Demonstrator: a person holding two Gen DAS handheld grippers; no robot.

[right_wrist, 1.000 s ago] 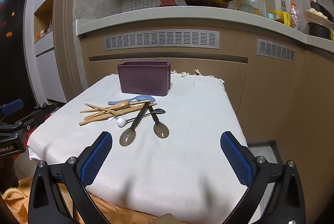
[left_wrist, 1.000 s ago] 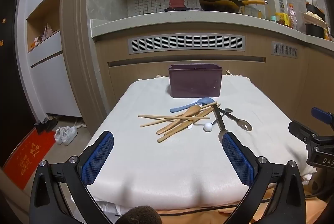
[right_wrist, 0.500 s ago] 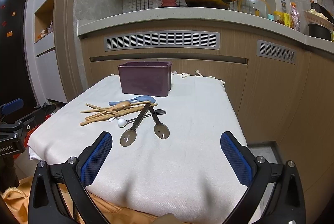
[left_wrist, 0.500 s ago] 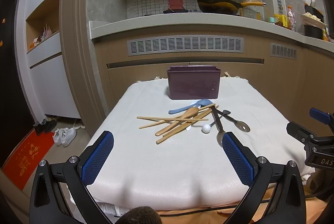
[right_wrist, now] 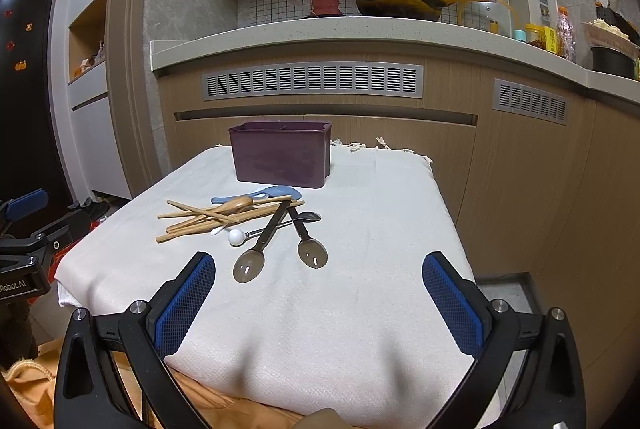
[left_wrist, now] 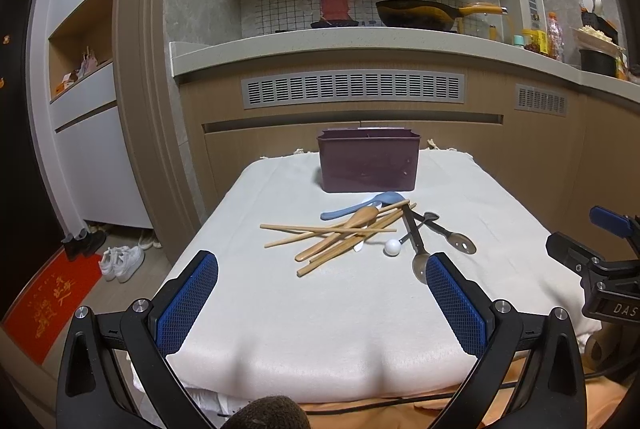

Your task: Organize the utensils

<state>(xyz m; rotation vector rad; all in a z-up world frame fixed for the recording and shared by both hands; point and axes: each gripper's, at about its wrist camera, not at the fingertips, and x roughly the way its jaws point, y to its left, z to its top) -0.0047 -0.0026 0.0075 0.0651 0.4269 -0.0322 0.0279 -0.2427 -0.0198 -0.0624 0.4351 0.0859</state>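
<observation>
Right now I'm holding both grippers low at the near edge of the white cloth [left_wrist: 280, 329], nothing touching anything. Left gripper [left_wrist: 322, 295] is sitting with its fingers spread wide, gripping nothing; the utensil pile is lying ahead of it and slightly right, well apart. Right gripper [right_wrist: 319, 295] is likewise gaping wide and holding nothing, with the pile ahead and to its left. In the pile, wooden chopsticks [left_wrist: 326, 229] are crossing over a wooden spoon [left_wrist: 340, 231], a blue spoon [left_wrist: 362, 207] is lying at the far side, closest to the purple utensil box [left_wrist: 368, 161], and a small white-ball spoon [left_wrist: 393, 247] is resting just beside the sticks. Two dark-handled metal spoons [right_wrist: 248, 265] [right_wrist: 312, 253] are pointing their bowls toward me, the nearer bowl sitting just off the right gripper's left finger tip in the right wrist view. Box is standing upright at the cloth's far edge, behind the pile.
</observation>
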